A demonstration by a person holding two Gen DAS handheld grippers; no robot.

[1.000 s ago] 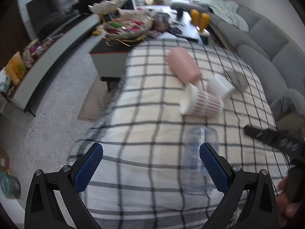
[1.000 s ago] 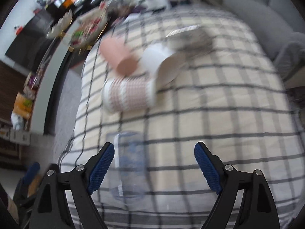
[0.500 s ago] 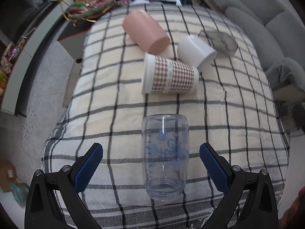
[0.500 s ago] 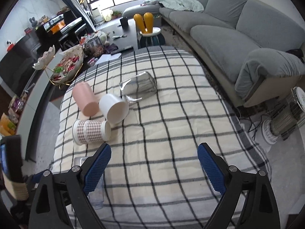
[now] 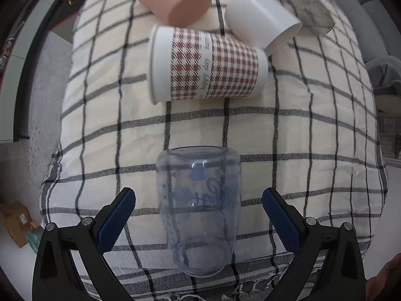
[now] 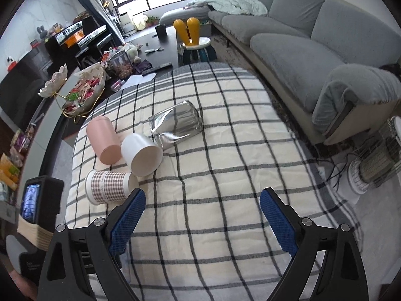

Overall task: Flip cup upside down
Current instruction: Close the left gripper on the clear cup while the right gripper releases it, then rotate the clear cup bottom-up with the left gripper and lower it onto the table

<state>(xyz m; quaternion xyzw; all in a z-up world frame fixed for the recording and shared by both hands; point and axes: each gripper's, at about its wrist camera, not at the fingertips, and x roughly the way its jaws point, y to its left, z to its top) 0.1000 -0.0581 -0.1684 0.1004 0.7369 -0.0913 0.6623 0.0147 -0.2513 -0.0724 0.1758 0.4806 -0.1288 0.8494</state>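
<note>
Lining up on the clear cup (image 5: 199, 210), the left gripper (image 5: 199, 215) has its blue fingers (image 5: 116, 219) spread wide either side of it, not touching. That cup lies on its side on the checked cloth (image 5: 313, 130), near the front edge, mouth toward the camera. This looks like the approach before the grasp; next comes a squeeze on the body, then a lift and turn to set it mouth-down. The right gripper (image 6: 200, 217) hangs open over bare cloth, holding nothing.
</note>
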